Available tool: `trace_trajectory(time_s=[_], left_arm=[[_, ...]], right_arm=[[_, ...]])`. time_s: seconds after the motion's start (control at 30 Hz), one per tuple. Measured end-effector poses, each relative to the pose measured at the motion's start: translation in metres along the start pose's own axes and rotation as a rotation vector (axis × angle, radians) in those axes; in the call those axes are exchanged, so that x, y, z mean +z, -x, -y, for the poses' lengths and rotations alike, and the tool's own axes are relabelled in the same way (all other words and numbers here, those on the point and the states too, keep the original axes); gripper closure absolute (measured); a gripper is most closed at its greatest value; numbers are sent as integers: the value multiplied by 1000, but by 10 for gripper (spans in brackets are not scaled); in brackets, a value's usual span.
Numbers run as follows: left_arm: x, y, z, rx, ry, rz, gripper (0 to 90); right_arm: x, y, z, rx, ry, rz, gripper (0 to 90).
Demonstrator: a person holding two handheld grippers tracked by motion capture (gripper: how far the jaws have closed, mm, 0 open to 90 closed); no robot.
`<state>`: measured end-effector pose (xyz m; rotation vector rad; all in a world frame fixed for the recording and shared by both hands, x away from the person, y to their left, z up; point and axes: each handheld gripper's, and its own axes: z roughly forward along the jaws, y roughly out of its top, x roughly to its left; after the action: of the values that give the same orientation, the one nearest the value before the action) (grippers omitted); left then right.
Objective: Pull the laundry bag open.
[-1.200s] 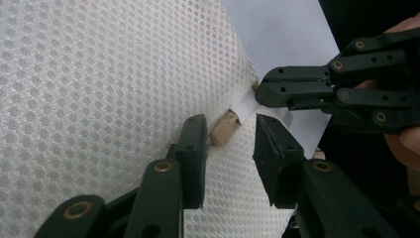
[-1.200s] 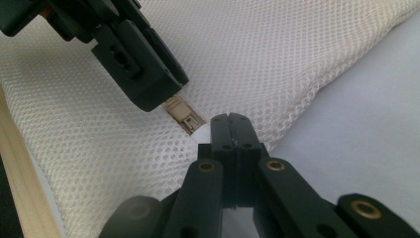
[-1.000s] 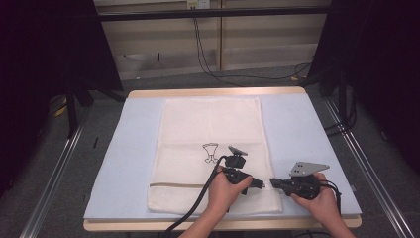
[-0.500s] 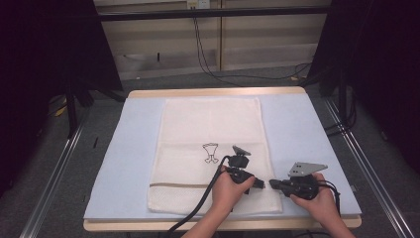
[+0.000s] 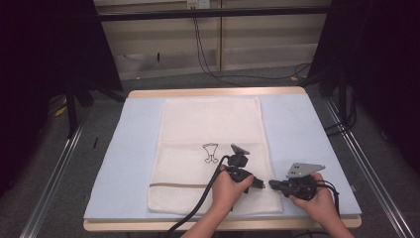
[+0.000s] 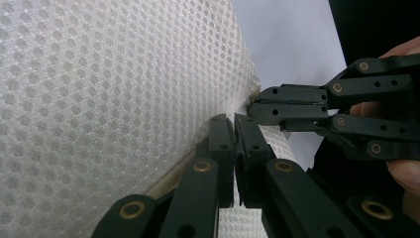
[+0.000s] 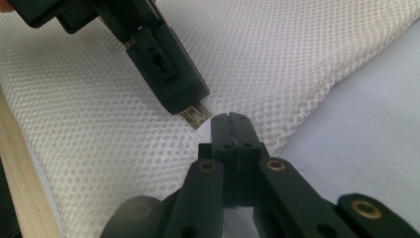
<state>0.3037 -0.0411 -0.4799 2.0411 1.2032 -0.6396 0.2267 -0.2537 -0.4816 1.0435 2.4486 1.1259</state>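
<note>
Left gripper [image 5: 258, 184]: low at mesh towel's [image 5: 210, 129] near-right corner, jaws just clamped on its edge. Right gripper [image 5: 273, 185]: tip-to-tip opposite, pinching the same corner.

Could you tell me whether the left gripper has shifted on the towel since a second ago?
No. The left gripper sits equally far below the towel's printed figure; its jaws have just been closing.

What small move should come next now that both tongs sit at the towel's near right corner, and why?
Probably lift both tongs together and carry the corner toward the far edge. The left tongs have just closed on the white mesh towel at its edge, and the right tongs are shut on the same edge right beside them. The towel lies flat on the blue mat.
</note>
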Motion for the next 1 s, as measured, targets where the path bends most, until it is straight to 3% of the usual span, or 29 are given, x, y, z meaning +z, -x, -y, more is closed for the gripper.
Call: trace_trajectory(time_s=[0.2,0.53,0.7,1.0], left_arm=[[-1,-1,0,-3,-9,14,873],[-10,-4,0,-3,-27,5,873],[-13,-7,0,-5,-10,16,873],[-18,-8,1,-7,-14,19,873]], right_arm=[[0,-2,-1,-33,-15,13,900],[-1,-1,-1,-27,-22,5,900],[-1,-1,0,-24,-22,5,900],[0,-3,-1,-53,-28,15,900]])
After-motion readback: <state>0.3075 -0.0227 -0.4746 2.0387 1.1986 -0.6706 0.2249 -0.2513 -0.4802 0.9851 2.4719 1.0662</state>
